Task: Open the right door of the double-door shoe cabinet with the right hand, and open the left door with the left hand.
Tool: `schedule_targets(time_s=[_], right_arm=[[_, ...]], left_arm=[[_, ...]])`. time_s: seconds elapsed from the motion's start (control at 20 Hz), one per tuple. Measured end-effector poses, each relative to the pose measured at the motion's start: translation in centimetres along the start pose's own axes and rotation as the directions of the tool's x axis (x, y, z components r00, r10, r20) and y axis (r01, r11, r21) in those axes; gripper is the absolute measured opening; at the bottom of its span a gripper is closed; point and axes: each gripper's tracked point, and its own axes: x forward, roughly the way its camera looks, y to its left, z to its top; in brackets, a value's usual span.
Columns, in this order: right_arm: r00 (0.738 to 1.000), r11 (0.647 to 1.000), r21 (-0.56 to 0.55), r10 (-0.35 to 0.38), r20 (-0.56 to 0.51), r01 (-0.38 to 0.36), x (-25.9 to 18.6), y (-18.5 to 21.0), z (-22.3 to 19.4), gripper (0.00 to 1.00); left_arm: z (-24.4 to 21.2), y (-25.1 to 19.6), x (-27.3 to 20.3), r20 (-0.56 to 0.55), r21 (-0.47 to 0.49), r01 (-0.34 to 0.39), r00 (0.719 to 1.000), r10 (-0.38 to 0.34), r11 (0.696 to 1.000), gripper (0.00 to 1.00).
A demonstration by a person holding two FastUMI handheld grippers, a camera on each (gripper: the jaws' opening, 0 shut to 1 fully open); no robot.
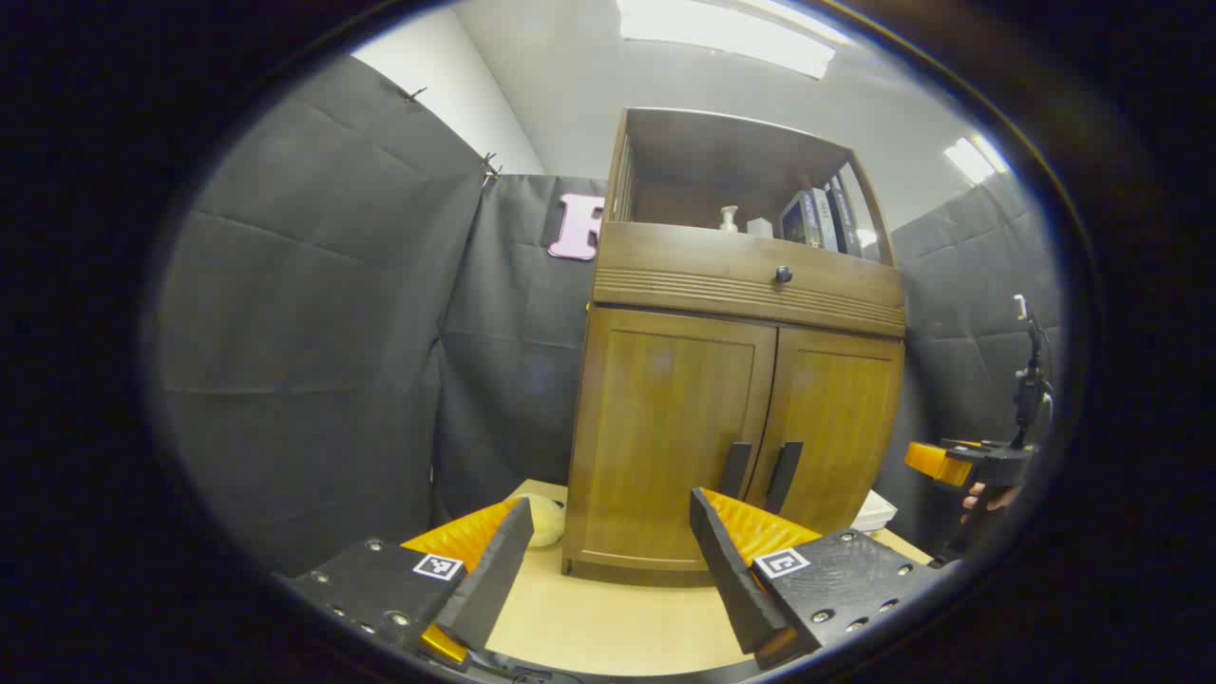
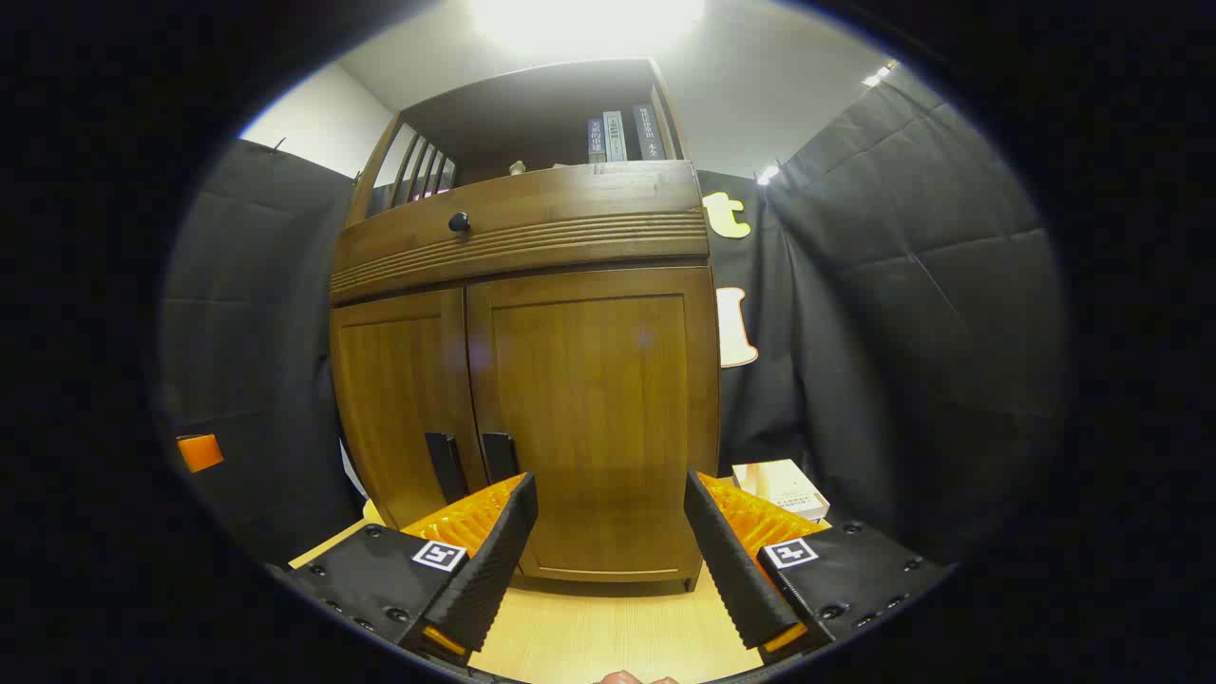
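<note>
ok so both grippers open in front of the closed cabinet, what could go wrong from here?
1. The two door handles sit close together at the centre seam, so the right gripper could catch the left door's handle instead of its own.
2. The right gripper faces the right door panel, off to the side of the handles; it needs to shift over first.
3. A small box lies on the table beside the cabinet; the swinging right door might hit it.

Books (image 2: 619,136), pump bottle (image 1: 729,218), pale box (image 2: 781,486), perhaps a ball (image 1: 544,520).
</note>
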Motion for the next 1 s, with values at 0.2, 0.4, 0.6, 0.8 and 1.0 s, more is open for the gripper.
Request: schedule_targets(time_s=[0.2,0.4,0.6,0.8,1.0], right_arm=[[1.0,1.0,0.012,0.011,-0.012,-0.011,0.4,1.0,0.0,0.98],[0.999,0.999,0.017,0.034,-0.04,-0.033,0.7,1.9,-0.8,0.98],[0.997,0.999,0.009,0.051,-0.055,-0.051,1.2,2.8,-1.5,0.98],[0.996,0.998,0.01,0.068,-0.05,-0.068,1.2,3.6,-1.7,0.98],[0.992,0.995,0.02,0.099,-0.082,-0.098,2.3,5.8,-1.7,0.98]], left_arm=[[-0.3,1.3,-0.4,-0.018,0.012,-0.025,1.0,0.025,1.0,0.96],[0.1,2.1,-0.7,-0.016,0.018,-0.035,0.999,0.035,0.999,0.96],[-0.5,2.6,-0.5,-0.02,0.024,-0.042,0.999,0.043,0.999,0.96],[-2.6,3.4,-0.5,-0.066,-0.008,-0.06,0.996,0.059,0.998,0.96],[-2.8,3.6,-1.1,-0.089,-0.036,-0.078,0.993,0.074,0.996,0.96]])
